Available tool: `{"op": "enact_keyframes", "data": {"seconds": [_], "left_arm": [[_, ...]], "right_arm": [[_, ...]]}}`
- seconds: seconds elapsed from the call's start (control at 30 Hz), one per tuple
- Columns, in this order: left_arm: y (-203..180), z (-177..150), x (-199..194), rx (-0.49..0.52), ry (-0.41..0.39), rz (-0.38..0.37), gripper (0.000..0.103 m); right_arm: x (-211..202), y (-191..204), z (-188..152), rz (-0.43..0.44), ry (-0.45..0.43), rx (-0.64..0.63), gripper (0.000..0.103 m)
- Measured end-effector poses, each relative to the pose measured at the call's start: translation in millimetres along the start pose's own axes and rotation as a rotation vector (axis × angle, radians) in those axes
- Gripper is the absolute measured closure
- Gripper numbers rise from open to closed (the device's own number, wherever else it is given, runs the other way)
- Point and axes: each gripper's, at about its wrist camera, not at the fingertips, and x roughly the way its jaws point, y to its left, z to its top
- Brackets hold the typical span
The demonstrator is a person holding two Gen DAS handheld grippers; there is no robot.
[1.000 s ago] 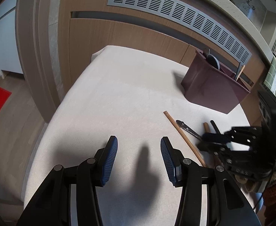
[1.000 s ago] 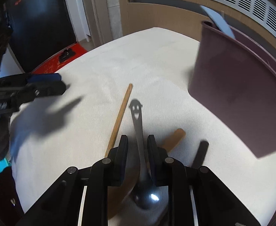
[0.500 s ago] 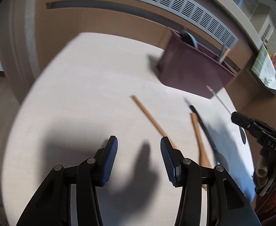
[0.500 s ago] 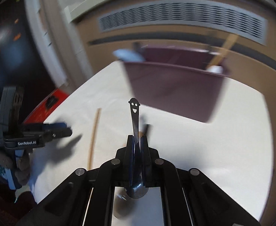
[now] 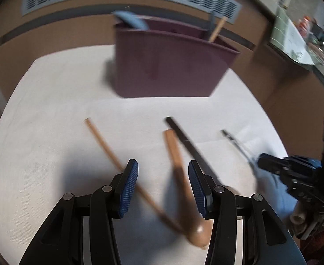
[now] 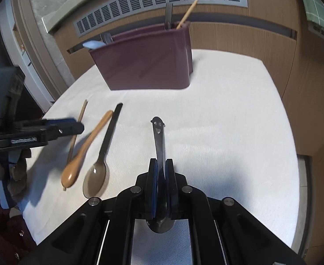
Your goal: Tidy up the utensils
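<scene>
1. Steel spoon (image 6: 158,137) with smiley-face handle sits clamped in right gripper (image 6: 161,172) jaws, handle pointing forward at maroon utensil caddy (image 6: 146,64), held above the bench (image 6: 228,114).
2. Left gripper (image 5: 163,177) jaws apart, hovering low over wooden spoon (image 5: 177,165).
3. Wooden chopstick (image 5: 102,142) and dark plastic spoon (image 6: 100,161) lie beside it on the white cloth.

Three spoons (image 6: 95,172), one chopstick (image 6: 77,128), one holder (image 6: 144,64).
</scene>
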Motion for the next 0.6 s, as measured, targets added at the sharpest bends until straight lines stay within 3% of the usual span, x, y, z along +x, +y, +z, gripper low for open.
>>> {"op": "enact_keyframes", "data": {"seconds": [0.13, 0.2, 0.27, 0.47, 0.6], "left_arm": [[-20.5, -1.2, 8.3, 0.082, 0.044, 0.017, 0.061], [-26.6, -3.3, 15.1, 0.114, 0.075, 0.039, 0.076], [-30.2, -5.2, 20.3, 0.139, 0.085, 0.060, 0.082], [-26.5, -11.1, 18.1, 0.188, 0.072, 0.106, 0.089], [-4.3, -15.0, 9.0, 0.156, 0.078, 0.126, 0.089]], "right_arm": [[5.5, 2.2, -3.2, 0.011, 0.005, -0.007, 0.097], [6.5, 3.9, -0.8, 0.007, 0.005, -0.017, 0.096], [6.6, 5.0, -2.5, 0.000, 0.008, -0.027, 0.094], [10.9, 9.0, 1.0, -0.033, 0.017, -0.046, 0.093], [15.4, 11.3, 4.2, -0.059, 0.039, -0.078, 0.092]]}}
